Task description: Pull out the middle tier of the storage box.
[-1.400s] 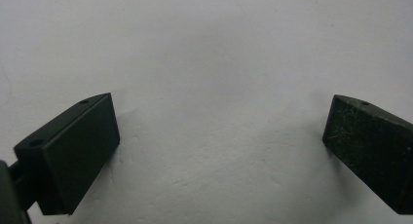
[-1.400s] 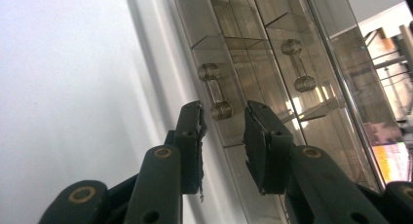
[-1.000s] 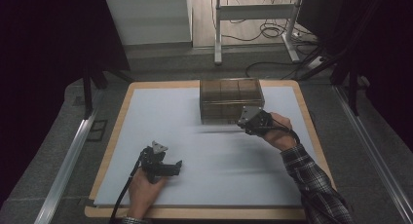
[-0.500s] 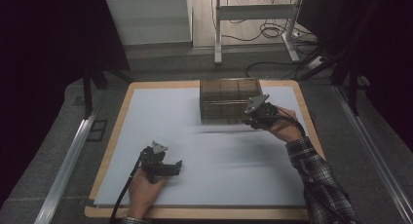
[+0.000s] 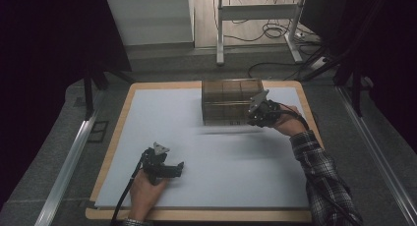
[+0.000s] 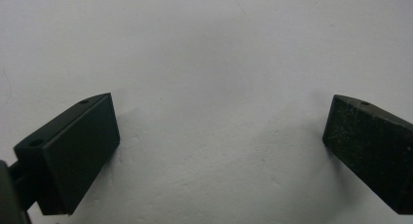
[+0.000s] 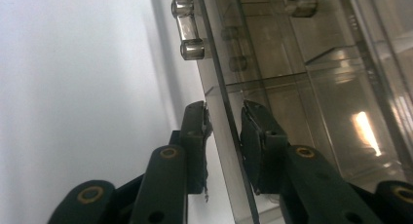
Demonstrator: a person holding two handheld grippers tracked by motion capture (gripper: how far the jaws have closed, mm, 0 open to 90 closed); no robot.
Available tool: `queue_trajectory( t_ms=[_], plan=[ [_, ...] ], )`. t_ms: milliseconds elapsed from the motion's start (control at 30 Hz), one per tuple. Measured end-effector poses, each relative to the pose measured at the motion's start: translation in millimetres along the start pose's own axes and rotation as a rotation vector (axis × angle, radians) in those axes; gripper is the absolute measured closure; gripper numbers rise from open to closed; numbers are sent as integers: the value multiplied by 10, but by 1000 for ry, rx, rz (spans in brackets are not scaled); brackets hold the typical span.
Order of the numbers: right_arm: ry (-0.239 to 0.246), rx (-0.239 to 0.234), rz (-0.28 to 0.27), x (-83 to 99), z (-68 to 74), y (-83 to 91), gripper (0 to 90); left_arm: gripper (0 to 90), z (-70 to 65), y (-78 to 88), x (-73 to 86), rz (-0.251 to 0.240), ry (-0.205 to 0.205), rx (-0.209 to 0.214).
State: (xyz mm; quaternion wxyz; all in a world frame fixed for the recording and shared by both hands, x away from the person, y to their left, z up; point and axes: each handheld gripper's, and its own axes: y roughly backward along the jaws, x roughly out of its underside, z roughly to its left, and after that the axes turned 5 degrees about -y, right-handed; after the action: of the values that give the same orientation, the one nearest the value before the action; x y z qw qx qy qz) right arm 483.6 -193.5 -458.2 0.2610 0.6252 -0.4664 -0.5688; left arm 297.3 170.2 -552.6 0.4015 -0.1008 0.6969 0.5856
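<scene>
A smoky see-through plastic box (image 5: 228, 100) with inner compartments stands at the back of the white mat (image 5: 221, 157). My right gripper (image 5: 252, 119) is at the box's front right corner. In the right gripper view its jaws (image 7: 224, 109) have just been closing and now press on either face of the thin front panel (image 7: 221, 131), below a clear bar handle (image 7: 187, 29). My left gripper (image 5: 178, 168) lies on the mat near the front left. Its jaws (image 6: 221, 117) stand wide open over bare mat with nothing between them.
The mat lies on a wooden board (image 5: 118, 137) set on grey carpet. Metal rails (image 5: 64, 167) run along both sides. Desk legs and cables (image 5: 265, 34) are on the floor behind the board.
My right hand has shifted a little back and to the right along the box's front, and its jaws have come onto the panel. The left hand has stayed still.
</scene>
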Motion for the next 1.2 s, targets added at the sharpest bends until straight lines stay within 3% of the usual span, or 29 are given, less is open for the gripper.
queue_trajectory(
  t_ms=[167, 200, 500, 733, 800, 1200],
  plan=[
    [20, -16, 12, 0, -36, -31, 782, 0, 0, -1, 1, -2, 0, 1],
    [17, -48, 7, 3, -67, -36, 788, 0, 0, -1, 1, -1, 0, 1],
    [62, -113, 18, 6, -151, -45, 846, 0, 0, 0, 0, 0, 0, 0],
    [94, -130, 25, 1, -110, -28, 860, 0, 0, 0, 0, 0, 0, 0],
    [95, -161, 20, 19, -93, -30, 862, 0, 1, 1, 0, 0, 0, 1],
    [131, -152, 18, 65, 70, 38, 863, 0, 0, 0, 0, 0, 0, 0]
  ],
)
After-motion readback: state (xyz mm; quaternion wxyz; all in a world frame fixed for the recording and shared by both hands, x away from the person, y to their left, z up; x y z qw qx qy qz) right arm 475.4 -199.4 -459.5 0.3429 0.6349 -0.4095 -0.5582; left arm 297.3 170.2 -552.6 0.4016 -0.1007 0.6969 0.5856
